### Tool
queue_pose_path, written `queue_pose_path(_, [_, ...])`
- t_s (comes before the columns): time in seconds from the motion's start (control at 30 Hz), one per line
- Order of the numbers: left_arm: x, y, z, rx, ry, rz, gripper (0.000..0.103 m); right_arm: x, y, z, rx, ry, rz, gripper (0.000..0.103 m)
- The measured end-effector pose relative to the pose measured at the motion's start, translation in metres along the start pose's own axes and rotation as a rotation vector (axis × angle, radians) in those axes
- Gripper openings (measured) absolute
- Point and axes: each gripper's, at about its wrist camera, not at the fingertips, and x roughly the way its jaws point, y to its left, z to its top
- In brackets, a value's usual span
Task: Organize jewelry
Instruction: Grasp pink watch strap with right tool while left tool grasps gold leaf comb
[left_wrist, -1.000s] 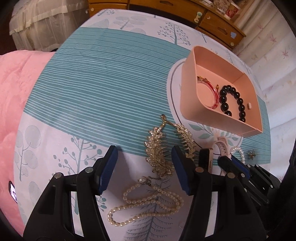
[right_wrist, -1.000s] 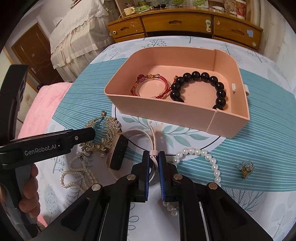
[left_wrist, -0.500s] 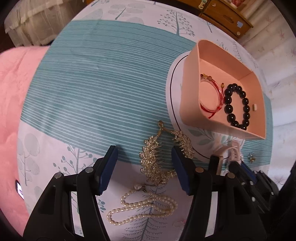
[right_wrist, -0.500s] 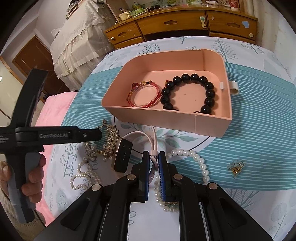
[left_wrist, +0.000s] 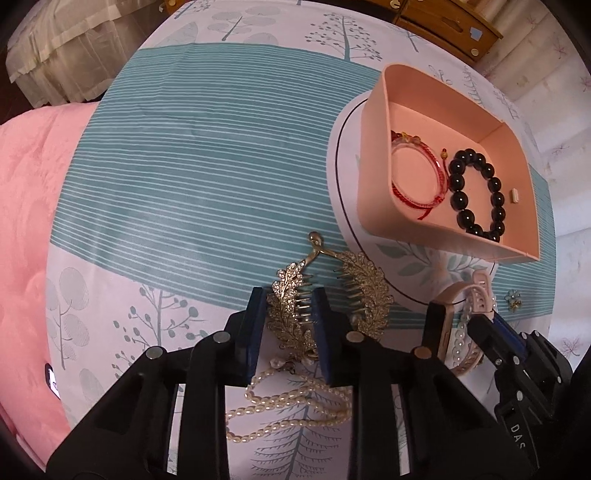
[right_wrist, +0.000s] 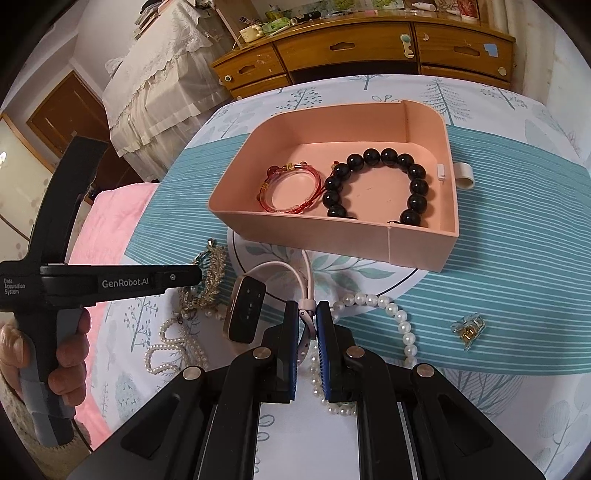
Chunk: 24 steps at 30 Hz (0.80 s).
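Observation:
A pink tray (left_wrist: 373, 177) (right_wrist: 332, 236) holds a red bangle (left_wrist: 417, 177) (right_wrist: 291, 188) and a black bead bracelet (left_wrist: 476, 195) (right_wrist: 380, 184). My left gripper (left_wrist: 288, 314) has its jaws closed in around one leaf of the gold leaf hair comb (left_wrist: 291, 314) (right_wrist: 210, 277) on the cloth. My right gripper (right_wrist: 307, 321) (left_wrist: 491, 325) is shut on the pink strap of a smartwatch (right_wrist: 245, 310) (left_wrist: 447, 325), lifted slightly. A white pearl bracelet (right_wrist: 391, 314) lies under it. A pearl necklace (left_wrist: 295, 402) (right_wrist: 173, 343) lies near my left gripper.
A small gold and blue hair clip (right_wrist: 467, 330) (left_wrist: 513, 299) lies on the cloth to the right. A wooden dresser (right_wrist: 369, 48) stands behind the table. A pink blanket (left_wrist: 26, 221) lies at the left, past the table edge.
My left gripper has moved forward and narrowed its jaws around the gold comb's leaf. My right gripper stayed shut on the watch strap and raised it a little.

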Motion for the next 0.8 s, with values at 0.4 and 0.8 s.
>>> queue_pose_path(0.4, [-0.054,-0.003,-0.015,0.044,-0.114,0.006,0.000,-0.035,0.022,-0.005,-0.069,-0.066,-0.020,0.010])
queue_pose_path(0.8, [-0.028,0.019,-0.013,-0.017,-0.037,-0.099,0.012,-0.057,0.030,-0.010,-0.091,-0.093,-0.032,0.010])
